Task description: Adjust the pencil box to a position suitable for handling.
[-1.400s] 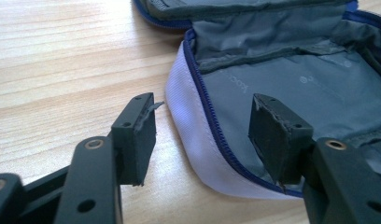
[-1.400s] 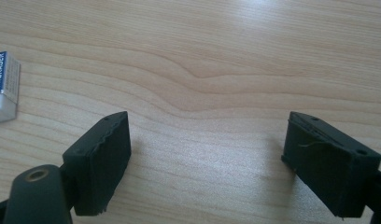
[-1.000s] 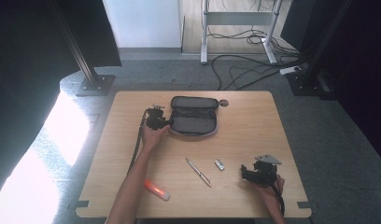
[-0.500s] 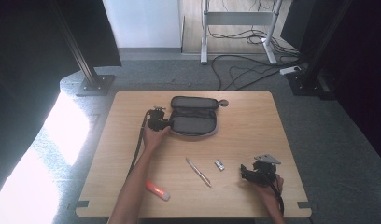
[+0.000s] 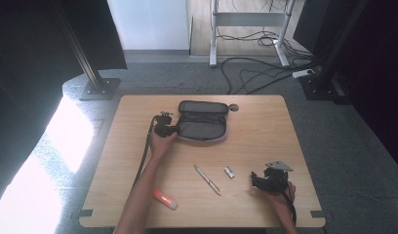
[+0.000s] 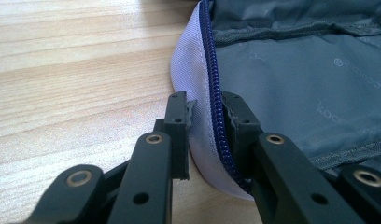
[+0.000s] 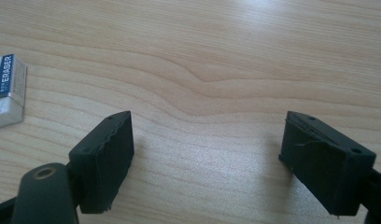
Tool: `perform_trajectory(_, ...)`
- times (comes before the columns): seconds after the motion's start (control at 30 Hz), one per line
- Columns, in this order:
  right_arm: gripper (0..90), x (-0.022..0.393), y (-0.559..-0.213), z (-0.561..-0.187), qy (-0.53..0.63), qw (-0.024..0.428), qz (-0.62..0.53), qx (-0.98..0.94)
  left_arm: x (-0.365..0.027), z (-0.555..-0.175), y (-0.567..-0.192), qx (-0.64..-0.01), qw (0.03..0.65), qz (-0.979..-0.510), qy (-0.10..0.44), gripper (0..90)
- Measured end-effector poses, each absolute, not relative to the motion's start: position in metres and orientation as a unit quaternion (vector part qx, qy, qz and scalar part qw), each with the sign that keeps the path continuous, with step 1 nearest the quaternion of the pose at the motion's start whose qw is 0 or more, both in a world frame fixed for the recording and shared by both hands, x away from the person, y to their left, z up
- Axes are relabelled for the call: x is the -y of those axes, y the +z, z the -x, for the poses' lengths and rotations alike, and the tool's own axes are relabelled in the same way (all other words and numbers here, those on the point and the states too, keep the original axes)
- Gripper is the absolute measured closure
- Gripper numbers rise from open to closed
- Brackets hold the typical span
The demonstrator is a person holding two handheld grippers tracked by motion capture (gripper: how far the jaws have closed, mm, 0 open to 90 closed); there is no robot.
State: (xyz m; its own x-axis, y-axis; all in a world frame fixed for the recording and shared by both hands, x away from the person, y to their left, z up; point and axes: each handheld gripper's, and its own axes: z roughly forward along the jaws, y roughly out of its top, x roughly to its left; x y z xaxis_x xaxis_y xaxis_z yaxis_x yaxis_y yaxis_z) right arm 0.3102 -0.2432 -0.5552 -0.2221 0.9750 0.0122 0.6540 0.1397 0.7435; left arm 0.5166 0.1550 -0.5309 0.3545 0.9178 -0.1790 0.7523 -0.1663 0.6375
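Pencil case (image 5: 203, 121): one, soft grey fabric, oblong with rounded corners, lying open near the far middle of the table; pale lilac edge trim and a dark blue zipper (image 6: 215, 88) with fine teeth; lining printed with faint logos.
Left gripper (image 5: 167, 127): one, black, at the case's left end; its jaws have just been closing and stand on either side of the zippered rim, pads against the fabric.
Right gripper (image 5: 265, 181): one, black with a grey three-cornered plate, resting at the near right of the table; jaws wide apart over bare wood.
Table (image 5: 265, 126): one, light wood with visible grain, rounded corners.
Pen (image 5: 207, 179): one, slim, silvery, lying diagonally.
Eraser (image 5: 229, 172): one, small white block in a blue-and-white printed sleeve.
Marker (image 5: 165, 199): one, orange-red with a white end, near the front edge.
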Motion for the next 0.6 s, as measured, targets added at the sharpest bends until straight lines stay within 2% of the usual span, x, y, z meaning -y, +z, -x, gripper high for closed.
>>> perform_trajectory(0.1, 31.0, 0.249, -0.554, -0.31, 0.335, 0.25, -0.57, -0.707, -0.155, -0.516, -0.531, -0.554, 0.333, -0.752, 0.125, 74.6)
perform_trajectory(0.37, 31.8, 0.261, -0.538, -0.315, 0.384, 0.232, -0.582, -0.678, -0.157, -0.516, -0.532, -0.552, 0.339, -0.752, 0.122, 74.7)
perform_trajectory(0.6, 30.7, 0.249, -0.517, -0.327, 0.398, 0.228, -0.56, -0.689, -0.158, -0.516, -0.533, -0.554, 0.342, -0.749, 0.121, 74.2)
